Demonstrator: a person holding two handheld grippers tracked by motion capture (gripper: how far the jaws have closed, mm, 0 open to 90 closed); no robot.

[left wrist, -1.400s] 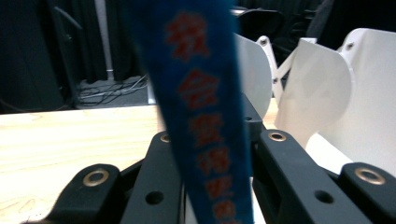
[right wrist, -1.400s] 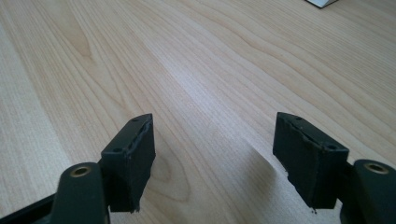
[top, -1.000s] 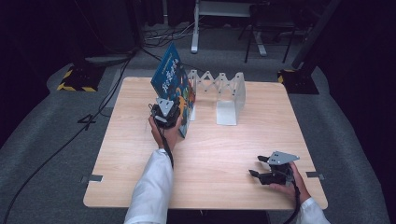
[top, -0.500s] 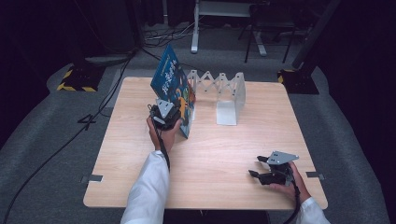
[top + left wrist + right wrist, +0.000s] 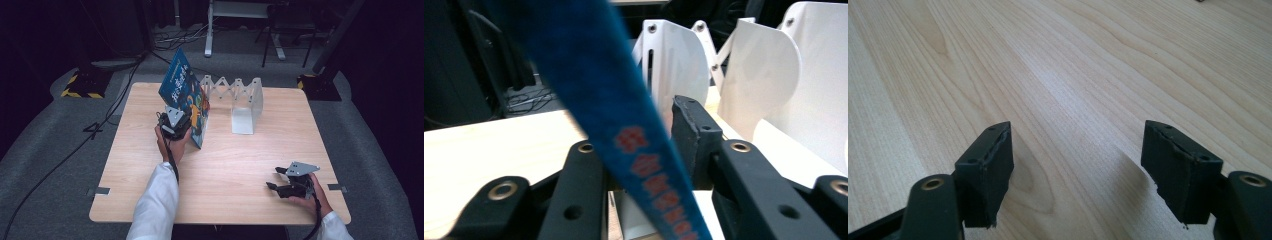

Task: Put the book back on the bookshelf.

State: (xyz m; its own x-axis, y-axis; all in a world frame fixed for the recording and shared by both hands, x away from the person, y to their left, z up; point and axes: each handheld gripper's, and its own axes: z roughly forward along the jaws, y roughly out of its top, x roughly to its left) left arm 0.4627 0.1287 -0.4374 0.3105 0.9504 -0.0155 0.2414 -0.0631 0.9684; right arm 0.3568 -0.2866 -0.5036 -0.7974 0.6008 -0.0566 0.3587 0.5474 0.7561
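The left gripper (image 5: pixel 181 121) is clamped on the lower part of a blue book (image 5: pixel 186 102), whose spine runs between its jaws in the left gripper view; the jaws have just been closing on it. The book (image 5: pixel 614 115) stands tilted on its lower edge near the counter's (image 5: pixel 220 170) far left part, its top leaning toward the far left corner. Just beside it, toward the far edge, stands a white rack (image 5: pixel 240 97). The right gripper (image 5: pixel 281 182) rests near the counter's near right corner, its jaws apart over bare wood.
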